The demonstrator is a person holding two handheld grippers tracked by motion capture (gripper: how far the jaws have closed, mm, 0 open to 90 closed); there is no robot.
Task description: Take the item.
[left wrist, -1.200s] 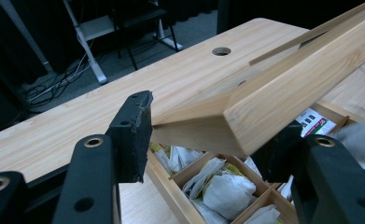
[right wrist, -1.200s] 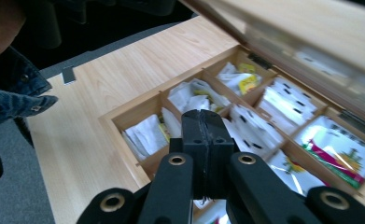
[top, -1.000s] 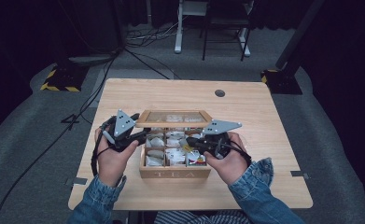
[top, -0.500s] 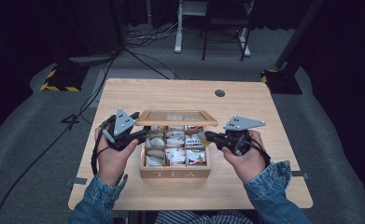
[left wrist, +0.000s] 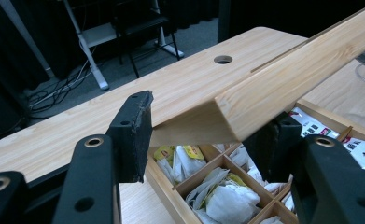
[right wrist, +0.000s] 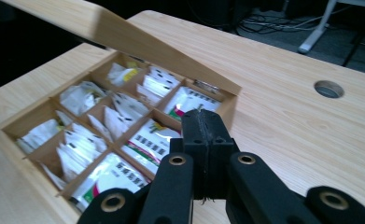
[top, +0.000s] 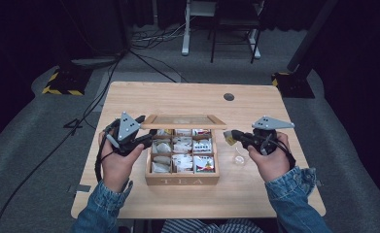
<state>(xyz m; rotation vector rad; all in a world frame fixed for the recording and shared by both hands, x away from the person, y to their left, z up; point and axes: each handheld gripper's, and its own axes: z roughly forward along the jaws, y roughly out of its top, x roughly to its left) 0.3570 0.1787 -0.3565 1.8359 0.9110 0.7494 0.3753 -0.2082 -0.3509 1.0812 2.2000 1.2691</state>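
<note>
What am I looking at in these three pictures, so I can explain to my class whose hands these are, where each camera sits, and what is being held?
A person sits at a wooden table with a hand-held two-jaw tool in each hand. There is no robot arm. The high view looks down from above. Each of the other two pictures comes from a camera riding on one tool, looking along its black jaws. On the table stands a wooden tea box with compartments full of tea sachets. The left gripper clamps a corner of the lid, holding it raised. The right gripper, beside the box, is closed on a small yellowish item, too small to identify.
</note>
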